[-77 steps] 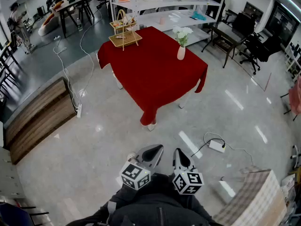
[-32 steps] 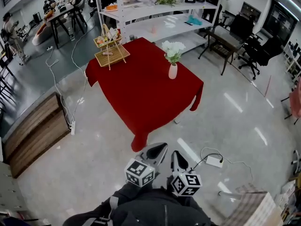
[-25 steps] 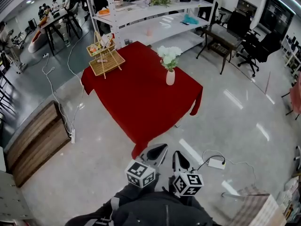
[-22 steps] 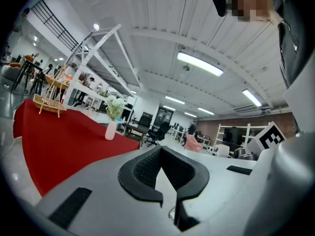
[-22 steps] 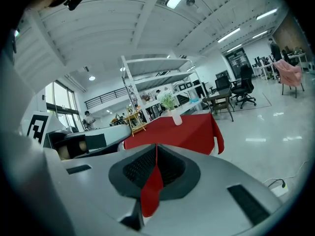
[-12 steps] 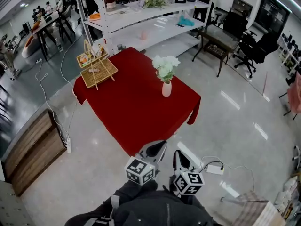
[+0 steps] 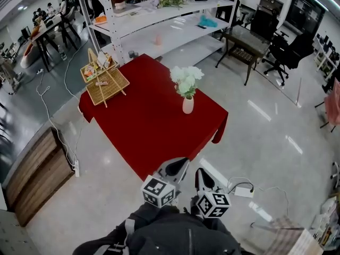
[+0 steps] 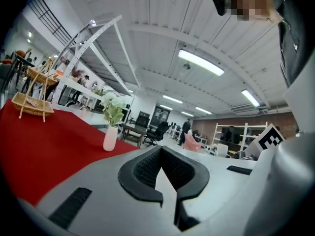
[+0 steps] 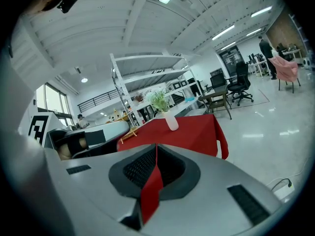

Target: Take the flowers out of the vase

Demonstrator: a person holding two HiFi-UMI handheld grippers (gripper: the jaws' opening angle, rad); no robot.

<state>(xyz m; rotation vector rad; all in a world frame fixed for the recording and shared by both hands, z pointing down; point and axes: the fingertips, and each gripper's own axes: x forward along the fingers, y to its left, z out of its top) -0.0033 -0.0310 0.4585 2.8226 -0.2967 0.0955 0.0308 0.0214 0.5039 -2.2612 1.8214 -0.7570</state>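
Observation:
A small white vase (image 7: 188, 104) holding white flowers (image 7: 186, 79) stands upright near the right side of a table under a red cloth (image 7: 143, 126). Both grippers hang low in front of me, short of the table's near corner and well apart from the vase. My left gripper (image 7: 179, 163) is shut with nothing in it, and so is my right gripper (image 7: 201, 172). In the left gripper view the vase (image 8: 110, 138) and flowers (image 8: 113, 107) show far ahead, beyond the left gripper (image 8: 160, 150). In the right gripper view the vase (image 9: 172, 122) stands above the right gripper (image 9: 156, 146).
A two-tier wicker basket stand (image 7: 105, 76) sits at the table's far left corner. White shelving (image 7: 159, 20) runs behind the table. A power strip with cable (image 7: 243, 191) lies on the floor to my right, a wooden bench (image 7: 37, 169) to the left, and office chairs (image 7: 287, 52) far right.
I have walked closer to the red table: it and the vase have grown and come nearer in the head view. Both grippers stay shut in the same pose before me.

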